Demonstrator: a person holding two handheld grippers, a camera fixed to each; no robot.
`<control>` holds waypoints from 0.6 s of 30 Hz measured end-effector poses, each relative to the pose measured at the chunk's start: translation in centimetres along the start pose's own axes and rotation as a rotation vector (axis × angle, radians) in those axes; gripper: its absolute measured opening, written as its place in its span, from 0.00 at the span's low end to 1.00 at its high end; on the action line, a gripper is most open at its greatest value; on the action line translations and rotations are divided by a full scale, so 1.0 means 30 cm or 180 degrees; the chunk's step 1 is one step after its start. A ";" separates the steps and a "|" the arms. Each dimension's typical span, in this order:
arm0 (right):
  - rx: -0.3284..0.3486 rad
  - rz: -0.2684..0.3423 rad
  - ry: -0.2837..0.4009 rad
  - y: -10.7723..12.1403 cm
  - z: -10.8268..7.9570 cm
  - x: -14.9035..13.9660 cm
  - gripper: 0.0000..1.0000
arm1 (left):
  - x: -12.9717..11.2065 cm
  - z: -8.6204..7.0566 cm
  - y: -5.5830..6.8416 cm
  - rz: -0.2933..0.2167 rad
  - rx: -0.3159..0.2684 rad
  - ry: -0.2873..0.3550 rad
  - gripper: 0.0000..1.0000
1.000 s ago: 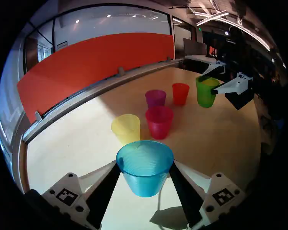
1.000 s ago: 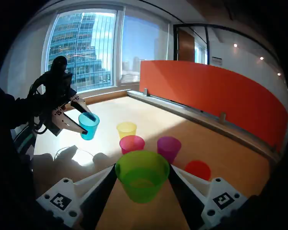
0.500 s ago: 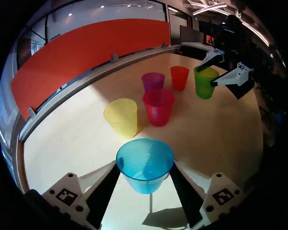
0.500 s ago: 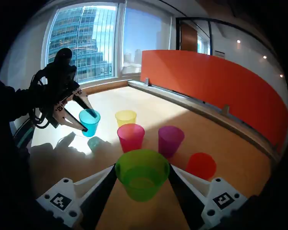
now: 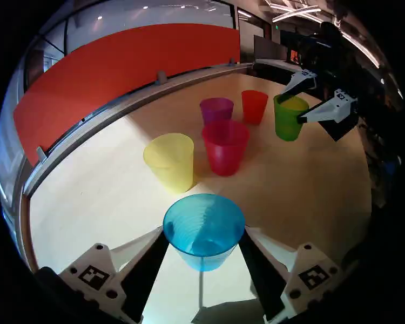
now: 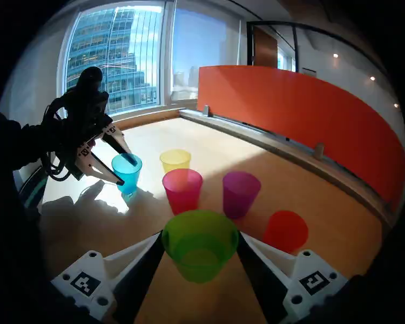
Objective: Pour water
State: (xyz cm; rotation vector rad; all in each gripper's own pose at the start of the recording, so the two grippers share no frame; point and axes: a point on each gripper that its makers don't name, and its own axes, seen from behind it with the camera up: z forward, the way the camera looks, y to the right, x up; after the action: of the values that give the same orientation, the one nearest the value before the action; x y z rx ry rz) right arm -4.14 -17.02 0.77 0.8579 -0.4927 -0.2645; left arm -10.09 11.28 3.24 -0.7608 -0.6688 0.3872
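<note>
My left gripper (image 5: 203, 240) is shut on a blue cup (image 5: 203, 229), held upright above the wooden table (image 5: 299, 183); some water sits in its bottom. In the right gripper view that blue cup (image 6: 127, 171) hangs at the left in the left gripper (image 6: 122, 168). My right gripper (image 6: 200, 251) is shut on a green cup (image 6: 200, 251), upright, with a little liquid inside. From the left gripper view the green cup (image 5: 289, 116) is at the far right in the right gripper (image 5: 293, 110). Between them stand a yellow cup (image 5: 170, 161), a pink cup (image 5: 224, 146), a purple cup (image 5: 216, 110) and a red cup (image 5: 254, 106).
An orange divider panel (image 5: 121, 65) runs along the table's far edge on a metal rail (image 5: 110, 116). Large windows (image 6: 116, 59) stand behind the person's hand (image 6: 67, 135) holding the left gripper. Bare table lies between the cups and both grippers.
Both grippers have sunk lower and closer to the standing cups, each keeping its cup upright. The blue cup's shadow has drawn in beneath it.
</note>
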 end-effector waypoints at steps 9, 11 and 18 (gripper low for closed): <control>-0.0009 0.0021 -0.0031 -0.001 0.005 -0.020 0.92 | 0.000 -0.001 0.003 -0.0024 -0.0009 0.0034 0.85; -0.0008 0.0024 -0.0050 -0.004 0.004 -0.030 0.93 | -0.004 -0.004 0.005 -0.0020 -0.0011 0.0034 0.85; -0.0043 -0.0001 -0.0114 -0.002 0.006 -0.066 0.92 | -0.031 -0.015 0.013 -0.0039 -0.0026 0.0005 0.85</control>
State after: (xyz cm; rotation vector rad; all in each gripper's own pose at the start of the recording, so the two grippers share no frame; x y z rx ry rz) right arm -5.93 -16.36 0.22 0.8413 -0.5235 -0.2835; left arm -10.52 10.81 2.32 -0.7643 -0.6738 0.3730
